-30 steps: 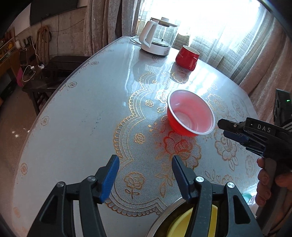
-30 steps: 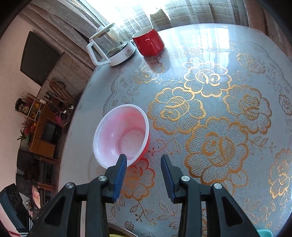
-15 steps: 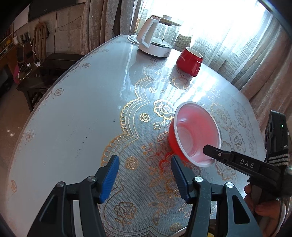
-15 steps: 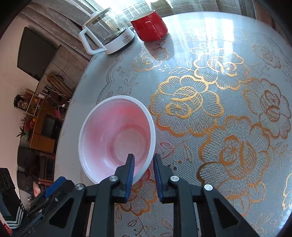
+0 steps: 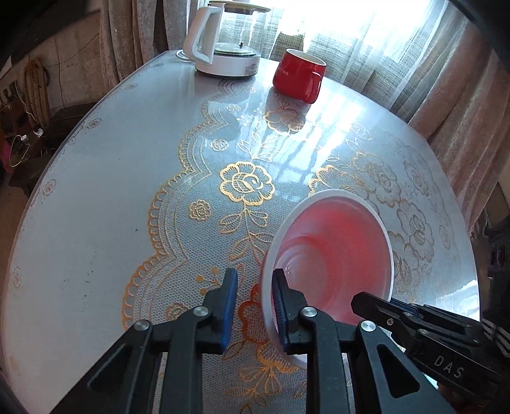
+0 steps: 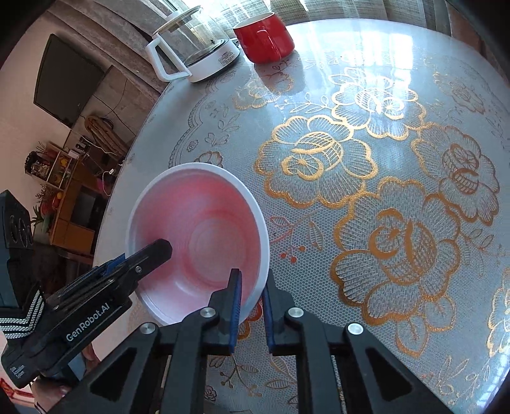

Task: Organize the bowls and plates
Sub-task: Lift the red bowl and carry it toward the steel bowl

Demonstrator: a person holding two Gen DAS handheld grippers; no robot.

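- We have one red bowl [image 5: 331, 254] on the round table [image 5: 95, 197], tilted up on its side so that its pale, pinkish inside faces us; nothing lies in it.
- Our right gripper [image 6: 250, 286] is clamped on the bowl's near rim, one blue pad inside the bowl and the other outside against the wall.
- Our left gripper [image 5: 253, 286] straddles the rim on the other side, and its jaws are closing: the right-hand pad sits inside the bowl, while the left-hand pad stands outside with a gap to the wall, so we count it narrow but not yet gripping.
- At the far edge of the table stands a red mug [image 5: 299, 76], upright with its mouth open; from here we cannot see what, if anything, is in it.
- Just beside the mug is a glass kettle [image 5: 228, 44] on a white base; its glass is washed out by the bright window [image 5: 366, 28], and we cannot make out any contents.
- The bowl's underside and where it meets the lace-patterned cloth are hidden by its own wall and by our fingers.
- The hands that hold the grippers are cut off at the lower edges; only a striped strap [image 6: 22, 313] shows.
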